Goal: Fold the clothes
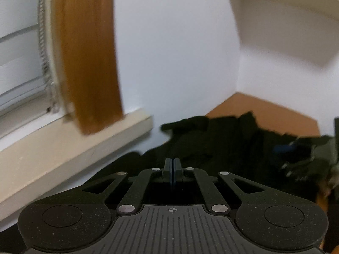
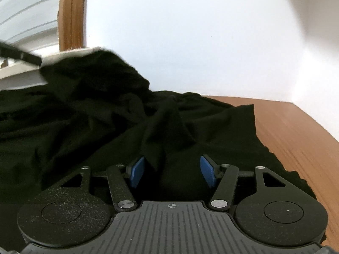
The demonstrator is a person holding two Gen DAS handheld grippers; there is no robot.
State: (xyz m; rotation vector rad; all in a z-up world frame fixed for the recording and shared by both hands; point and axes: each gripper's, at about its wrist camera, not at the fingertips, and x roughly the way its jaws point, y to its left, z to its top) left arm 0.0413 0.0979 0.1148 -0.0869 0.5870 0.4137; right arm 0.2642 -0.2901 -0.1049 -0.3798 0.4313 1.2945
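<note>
garment: black cloth (image 2: 101, 122) rumpled on wood table (image 2: 296, 131), by wall
left gripper (image 1: 173, 165): jaws pressed together, nothing visibly pinched
right gripper (image 2: 172, 171): half open, cloth ridge between pads, ungripped
tip: I flatten before folding

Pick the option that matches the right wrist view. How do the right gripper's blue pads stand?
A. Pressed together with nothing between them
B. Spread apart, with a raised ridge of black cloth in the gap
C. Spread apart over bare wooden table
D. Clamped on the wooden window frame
B: the right gripper has its blue pads well apart, and a ridge of the black garment rises between them, not visibly pinched.
</note>
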